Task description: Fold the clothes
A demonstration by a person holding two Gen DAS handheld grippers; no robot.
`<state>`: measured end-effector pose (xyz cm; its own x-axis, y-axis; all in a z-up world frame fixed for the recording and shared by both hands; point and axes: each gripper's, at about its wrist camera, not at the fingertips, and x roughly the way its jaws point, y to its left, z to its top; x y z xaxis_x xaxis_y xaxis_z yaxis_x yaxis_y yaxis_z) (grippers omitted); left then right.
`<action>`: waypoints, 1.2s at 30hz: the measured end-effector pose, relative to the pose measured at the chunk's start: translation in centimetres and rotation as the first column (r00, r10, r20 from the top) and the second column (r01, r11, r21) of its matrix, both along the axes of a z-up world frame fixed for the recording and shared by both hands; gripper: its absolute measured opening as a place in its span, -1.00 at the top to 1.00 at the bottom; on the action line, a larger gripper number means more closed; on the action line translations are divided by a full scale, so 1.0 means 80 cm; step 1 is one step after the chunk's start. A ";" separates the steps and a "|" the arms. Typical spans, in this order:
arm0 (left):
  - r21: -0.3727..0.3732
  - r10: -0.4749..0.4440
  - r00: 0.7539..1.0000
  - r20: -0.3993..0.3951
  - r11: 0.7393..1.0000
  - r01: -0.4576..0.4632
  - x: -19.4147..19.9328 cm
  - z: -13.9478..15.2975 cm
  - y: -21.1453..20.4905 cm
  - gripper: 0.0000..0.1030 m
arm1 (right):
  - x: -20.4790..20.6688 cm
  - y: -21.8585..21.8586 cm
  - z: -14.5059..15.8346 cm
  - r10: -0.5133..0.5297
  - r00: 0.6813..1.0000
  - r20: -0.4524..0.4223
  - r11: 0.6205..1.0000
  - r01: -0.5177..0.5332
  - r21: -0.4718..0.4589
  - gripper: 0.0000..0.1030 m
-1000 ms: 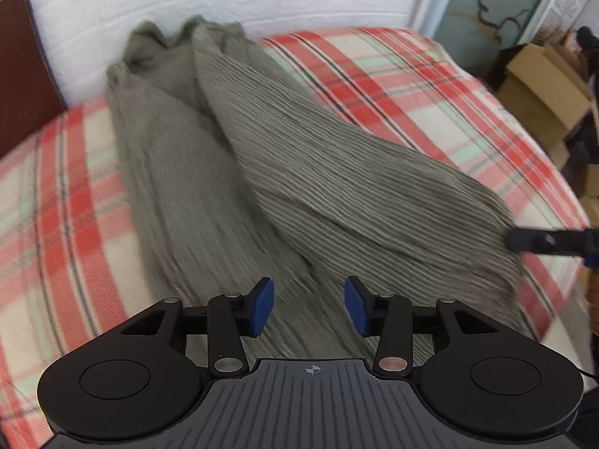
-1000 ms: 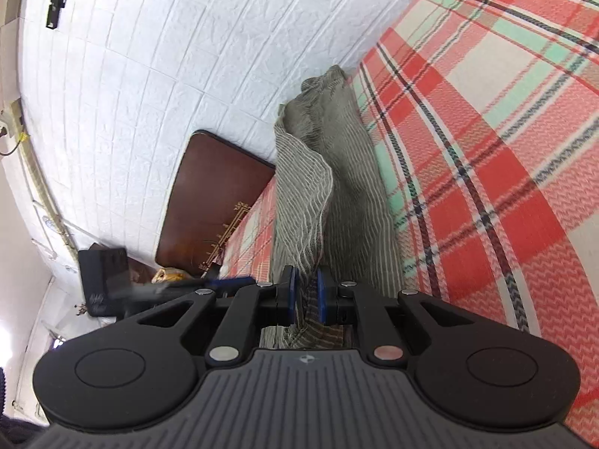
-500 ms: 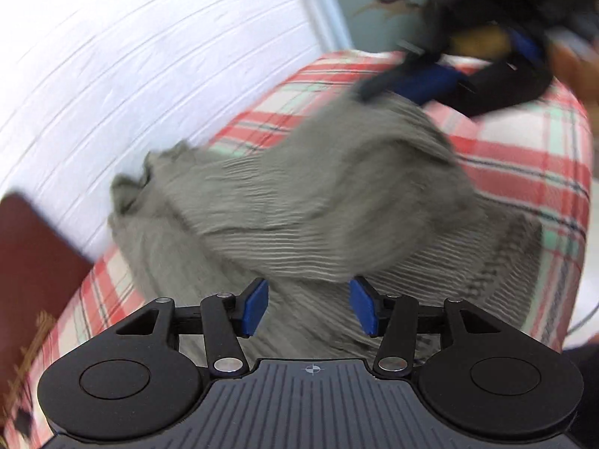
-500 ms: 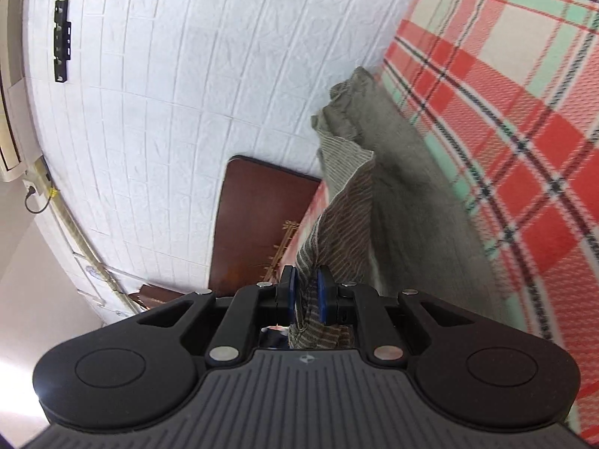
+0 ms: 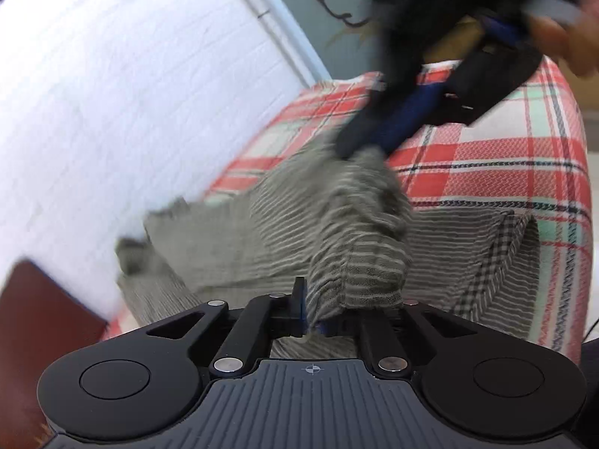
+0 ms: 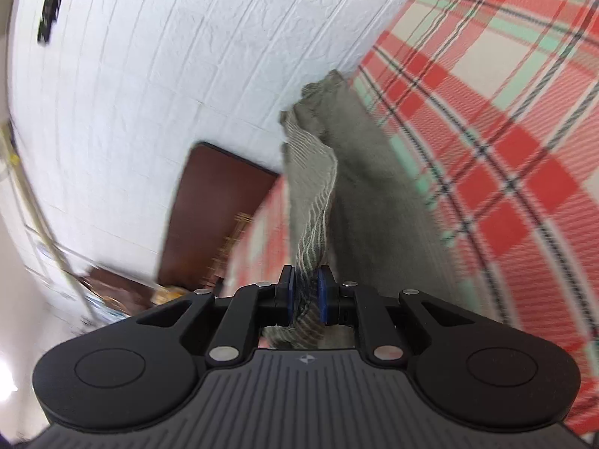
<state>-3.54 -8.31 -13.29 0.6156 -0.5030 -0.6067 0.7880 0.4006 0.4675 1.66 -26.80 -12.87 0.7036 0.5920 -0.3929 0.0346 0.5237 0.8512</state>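
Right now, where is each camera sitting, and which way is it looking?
Left wrist camera: sits on the left gripper, looks along its fingers across the striped cloth; the right gripper and a hand show.
Right wrist camera: sits on the right gripper, looks along the cloth toward the white wall.
Both see the cloth, plaid blanket and wall.

Bright, even daylight; fisheye bending at the edges, motion blur smearing both views.
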 end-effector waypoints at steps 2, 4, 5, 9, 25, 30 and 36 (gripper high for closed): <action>-0.026 0.007 0.998 -0.056 1.000 -0.008 0.009 0.007 0.008 0.98 | -0.011 0.005 -0.004 0.015 1.000 -0.017 0.998 -0.016 -0.067 0.71; -0.030 0.001 0.996 -0.086 1.000 -0.004 0.014 0.009 0.013 0.98 | -0.017 0.012 -0.011 0.035 0.999 -0.041 0.996 -0.038 -0.083 0.71; -0.017 -0.004 0.996 -0.084 1.000 0.002 0.014 0.007 0.015 0.98 | -0.018 0.015 -0.016 0.047 0.998 -0.052 0.995 -0.051 -0.085 0.71; 0.036 -0.020 0.995 -0.097 0.999 0.024 0.012 -0.007 0.019 0.91 | -0.021 0.021 -0.031 0.045 0.994 -0.095 0.994 -0.054 -0.095 0.71; 0.030 -0.061 0.966 -0.252 0.997 0.070 -0.006 -0.007 0.059 -0.38 | -0.039 -0.007 -0.032 -0.029 0.985 -0.169 0.977 -0.008 -0.213 0.19; 0.005 0.057 0.985 -0.163 0.998 -0.057 0.047 0.026 0.066 -0.45 | -0.006 -0.022 0.022 -0.052 0.999 -0.011 0.944 0.045 -0.326 0.10; -0.037 0.245 0.968 -0.058 0.968 -0.247 0.156 0.035 0.024 0.23 | 0.077 0.000 0.059 0.022 0.993 0.115 0.913 0.027 -0.406 0.10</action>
